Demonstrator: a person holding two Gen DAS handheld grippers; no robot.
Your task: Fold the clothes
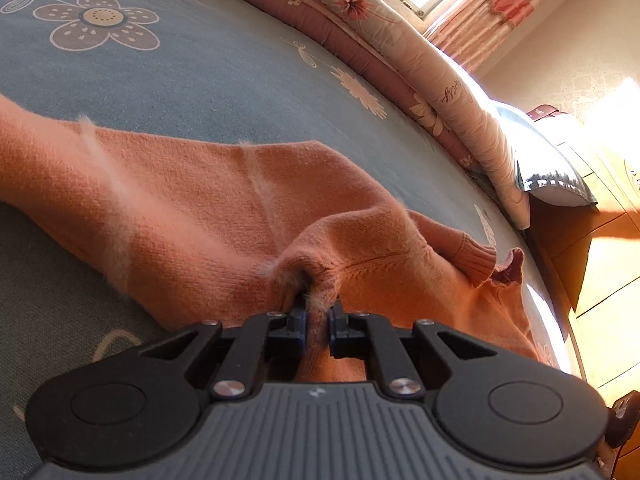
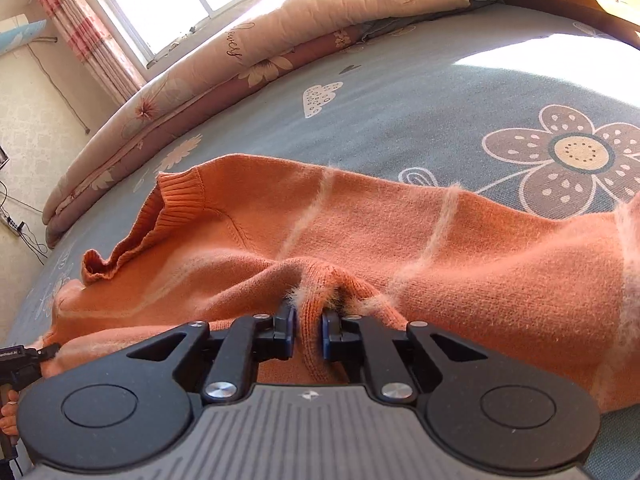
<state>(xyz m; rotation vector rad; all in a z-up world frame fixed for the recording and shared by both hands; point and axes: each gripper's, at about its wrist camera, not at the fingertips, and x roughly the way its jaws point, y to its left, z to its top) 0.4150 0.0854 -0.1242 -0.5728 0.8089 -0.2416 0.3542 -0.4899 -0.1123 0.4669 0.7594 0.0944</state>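
Both claws we hold are nearly pressed together, each pinching a raised fold of the orange sweater (image 1: 192,216). Our left claw (image 1: 317,312) grips a bunched ridge of knit, with fuzzy pale fibres poking out just beyond its fingertips. Our right claw (image 2: 308,316) clamps a similar ridge, the ribbed knit squeezed between its blue pads.

We see the sweater lying on the blue flowered bed sheet (image 1: 208,68), spreading away from each claw. In the left view its long axis runs from far left toward near right, ending at the ribbed collar (image 1: 476,258) to the right of the claw. In the right view the collar (image 2: 180,196) sits far left of the claw and the body stretches off to the right. Pale fuzzy stripes cross the knit. A folded floral quilt (image 2: 224,68) lies along the bed's far edge.
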